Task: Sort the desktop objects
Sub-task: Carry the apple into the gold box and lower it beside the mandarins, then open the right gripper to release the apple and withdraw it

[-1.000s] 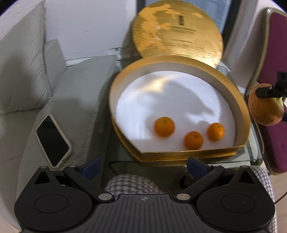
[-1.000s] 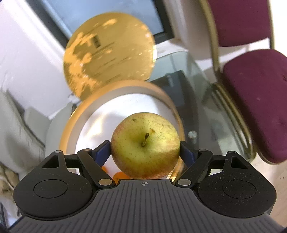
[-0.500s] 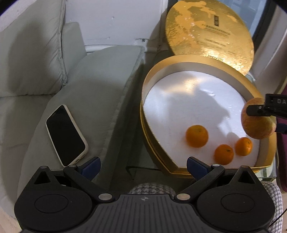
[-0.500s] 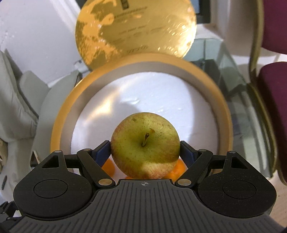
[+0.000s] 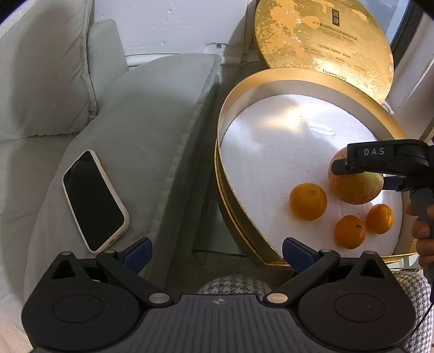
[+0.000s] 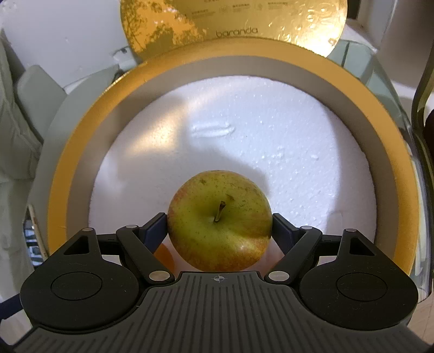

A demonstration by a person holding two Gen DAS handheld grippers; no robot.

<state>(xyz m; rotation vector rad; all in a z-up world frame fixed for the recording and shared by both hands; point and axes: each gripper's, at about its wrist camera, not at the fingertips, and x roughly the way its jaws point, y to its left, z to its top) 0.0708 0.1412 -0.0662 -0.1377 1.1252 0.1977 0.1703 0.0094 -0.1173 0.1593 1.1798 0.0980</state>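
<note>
A clear glass table (image 5: 206,217) carries a round gold box (image 5: 225,114) with a white foam floor — three small orange tangerines (image 5: 308,201) lie on that foam, close together near its front edge. Beside the table, a pale grey sofa cushion (image 5: 141,114) bears a black smartphone in a cream case (image 5: 95,201), face up.

A white wall (image 5: 173,24) with small chips runs behind a pale grey sofa, whose cushions (image 5: 40,76) fill the left. A glass worktop (image 6: 379,70) stands beside it. At the upper right is what may be a dark-framed window (image 5: 401,35).
</note>
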